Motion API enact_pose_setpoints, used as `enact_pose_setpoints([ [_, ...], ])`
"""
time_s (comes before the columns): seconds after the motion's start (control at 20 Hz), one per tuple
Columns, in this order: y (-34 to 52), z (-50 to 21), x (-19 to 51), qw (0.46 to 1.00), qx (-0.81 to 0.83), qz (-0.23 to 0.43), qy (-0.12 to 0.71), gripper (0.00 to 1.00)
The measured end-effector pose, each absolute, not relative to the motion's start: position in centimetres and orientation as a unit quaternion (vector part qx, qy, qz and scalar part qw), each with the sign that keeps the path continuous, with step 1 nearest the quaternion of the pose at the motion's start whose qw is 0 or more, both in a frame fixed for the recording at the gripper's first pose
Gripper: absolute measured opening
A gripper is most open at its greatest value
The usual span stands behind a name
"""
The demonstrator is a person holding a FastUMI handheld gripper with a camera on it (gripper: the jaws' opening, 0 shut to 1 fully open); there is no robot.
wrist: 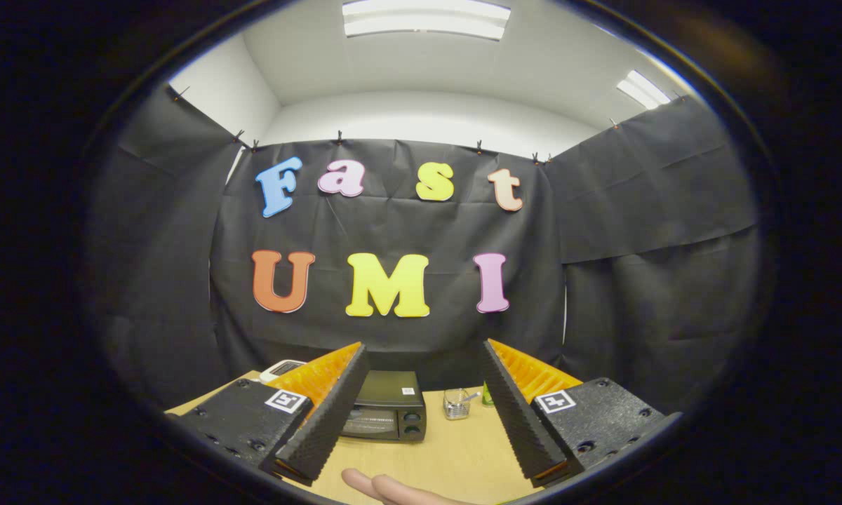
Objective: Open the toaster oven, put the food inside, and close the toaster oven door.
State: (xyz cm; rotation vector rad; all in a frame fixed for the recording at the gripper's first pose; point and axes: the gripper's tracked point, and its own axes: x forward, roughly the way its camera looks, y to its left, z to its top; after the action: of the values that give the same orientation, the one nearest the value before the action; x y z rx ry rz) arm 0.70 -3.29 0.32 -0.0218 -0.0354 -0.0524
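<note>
Your gripper [421, 393] hovers with its fingers spread apart, holding nothing. The toaster oven [386, 407], door closed, sits on the worktop [456, 449] ahead, just beside the left finger.

Booth enclosed on three sides by black cloth wall [421, 231], clipped along its top edge with small clips [338, 135]; cloth wrinkled, side panels angled inward. Above the cloth: plain white room wall [428, 116] and white ceiling [533, 63]. Two rectangular ceiling light panels, both lit: one overhead at centre [426, 19], one off to the right [642, 89]. Light wood-grain tabletop [456, 449] stands against the back cloth.
</note>
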Motion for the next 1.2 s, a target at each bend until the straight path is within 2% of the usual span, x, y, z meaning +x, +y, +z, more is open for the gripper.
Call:
enact_pose_setpoints([
  [0.45,-0.8,-3.2,6.6,0.999,-0.009,-0.033,0.019,1.0],
  [0.85,6.8,-14.3,16.2,0.995,-0.015,0.0,0.094,1.0],
  [1.2,9.5,-23.5,22.9,0.988,-0.008,-0.014,0.156,1.0],
])
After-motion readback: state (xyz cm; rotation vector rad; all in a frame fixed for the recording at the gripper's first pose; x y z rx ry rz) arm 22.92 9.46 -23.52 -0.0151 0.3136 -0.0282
